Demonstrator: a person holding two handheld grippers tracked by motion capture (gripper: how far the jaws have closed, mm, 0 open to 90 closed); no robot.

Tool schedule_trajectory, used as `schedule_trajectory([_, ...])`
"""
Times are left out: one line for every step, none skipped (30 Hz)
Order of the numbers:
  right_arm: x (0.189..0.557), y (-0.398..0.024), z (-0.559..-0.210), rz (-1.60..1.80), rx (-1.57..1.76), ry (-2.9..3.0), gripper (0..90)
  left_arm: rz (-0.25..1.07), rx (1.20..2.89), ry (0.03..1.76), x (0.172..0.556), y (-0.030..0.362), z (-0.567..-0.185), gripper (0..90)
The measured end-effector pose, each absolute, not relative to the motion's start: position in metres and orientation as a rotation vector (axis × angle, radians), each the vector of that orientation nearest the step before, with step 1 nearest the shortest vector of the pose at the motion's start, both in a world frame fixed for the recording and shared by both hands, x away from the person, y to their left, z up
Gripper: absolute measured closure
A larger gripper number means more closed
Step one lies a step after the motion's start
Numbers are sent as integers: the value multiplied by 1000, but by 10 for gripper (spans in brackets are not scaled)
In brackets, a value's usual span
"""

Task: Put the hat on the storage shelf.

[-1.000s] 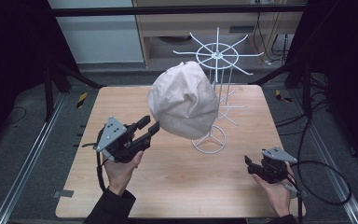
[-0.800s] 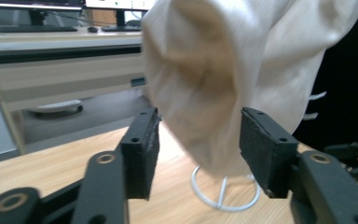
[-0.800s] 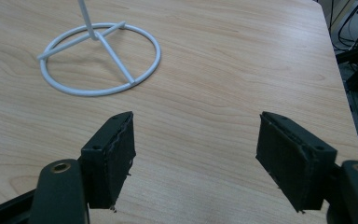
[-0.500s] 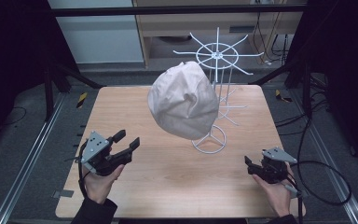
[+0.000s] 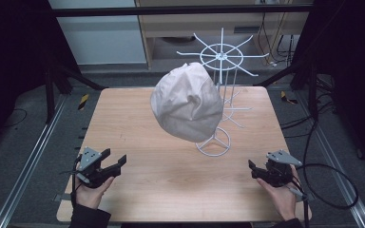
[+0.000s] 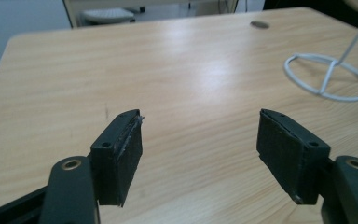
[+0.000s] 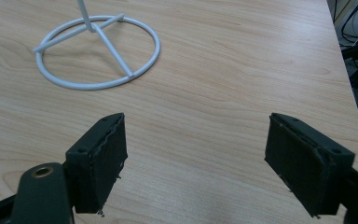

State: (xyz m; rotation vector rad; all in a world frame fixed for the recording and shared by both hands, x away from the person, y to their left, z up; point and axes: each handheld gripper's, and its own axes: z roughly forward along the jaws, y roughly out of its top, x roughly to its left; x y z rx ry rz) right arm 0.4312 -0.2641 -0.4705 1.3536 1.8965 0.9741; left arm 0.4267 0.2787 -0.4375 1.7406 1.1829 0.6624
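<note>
Item: beige fabric baseball cap (image 5: 187, 101) — hung on the white wire display stand (image 5: 221, 58) with radiating hook arms, which rises from a ring-shaped wire base (image 5: 212, 141) on the light wooden table (image 5: 138, 118). The cap sits up on the stand's near side, well clear of the tabletop, crown facing the person; which hook carries it is hidden behind the fabric.

Left gripper (image 5: 114, 163): black, held in the person's left hand (image 5: 89, 191) low at the near left corner of the table, well apart from the cap. Jaws wide apart, nothing between them; its own view shows bare wood between the pads (image 6: 129, 156) and the ring base off to the right.

Right gripper (image 5: 253, 170): held in the right hand (image 5: 281, 197) at the near right corner, likewise well apart from the stand. Jaws apart and empty; its own view looks across bare wood to the ring base.

Status, as judged: the hanging appears done — cap on the stand, unsupported by either tool, both grippers back at the table's near edge. No other cap or loose item lies on the table, so little or nothing seems left beyond resting the hands.
</note>
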Motion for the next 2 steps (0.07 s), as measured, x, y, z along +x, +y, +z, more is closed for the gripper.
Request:
schedule_trajectory([431,-265,-471,975,1355,1895,205,652,1753,1213,429,282,-445,290])
schedule_trajectory([431,-265,-471,976,1358,1895,205,652,1753,1213,429,282,-445,287])
